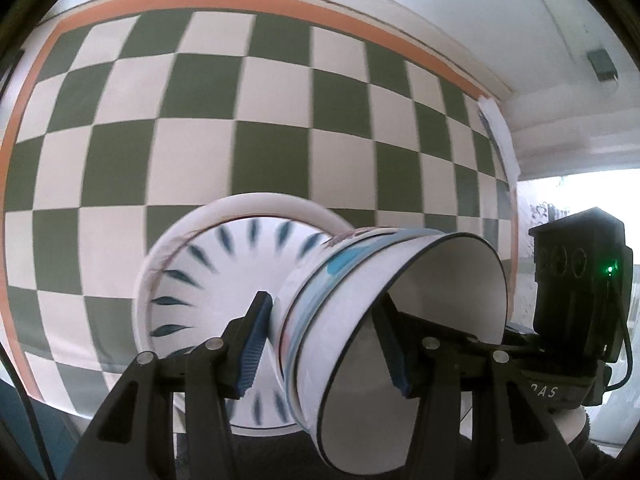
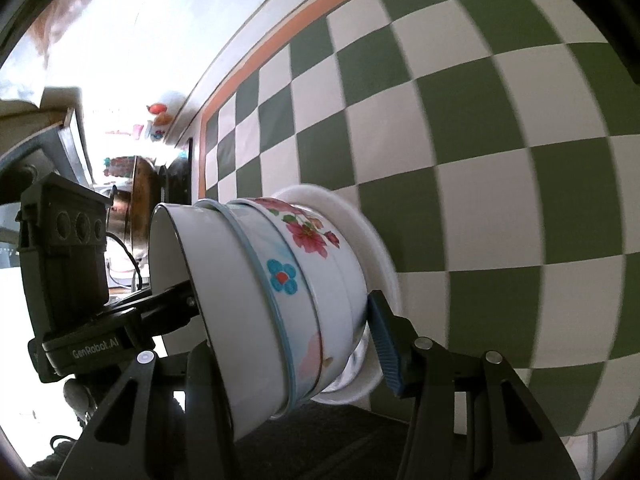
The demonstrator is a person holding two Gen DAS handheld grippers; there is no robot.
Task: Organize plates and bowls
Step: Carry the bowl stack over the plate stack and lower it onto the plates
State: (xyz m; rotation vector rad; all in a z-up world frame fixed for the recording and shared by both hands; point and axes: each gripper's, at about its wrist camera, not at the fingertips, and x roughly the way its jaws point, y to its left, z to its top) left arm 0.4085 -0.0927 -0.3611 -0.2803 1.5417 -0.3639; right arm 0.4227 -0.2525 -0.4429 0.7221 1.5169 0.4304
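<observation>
Stack: nested bowls (image 1: 352, 320) sitting on a white plate (image 1: 224, 264), the whole lot tilted on its side and held up off the checked cloth (image 1: 200, 120).
Bowls: inner one (image 2: 224, 312) white with a dark rim; next has a blue flower; outermost (image 2: 316, 240) has pink flowers.
Plate: blue dashes ringing its well; it sits farthest from both cameras' near fingers, against the cloth behind.
Left tool (image 1: 324, 348): clamped on the stack, one blue pad (image 1: 252, 348) on the plate side, the other inside the inner bowl.
Right tool (image 2: 288, 344): also gripping the stack; blue pad (image 2: 384, 344) presses the plate's rim, other finger reaches inside the inner bowl.
Tabletop: covered by the green-and-white checked cloth with an orange border.
Blur: cloth and plate edges are smeared.
</observation>
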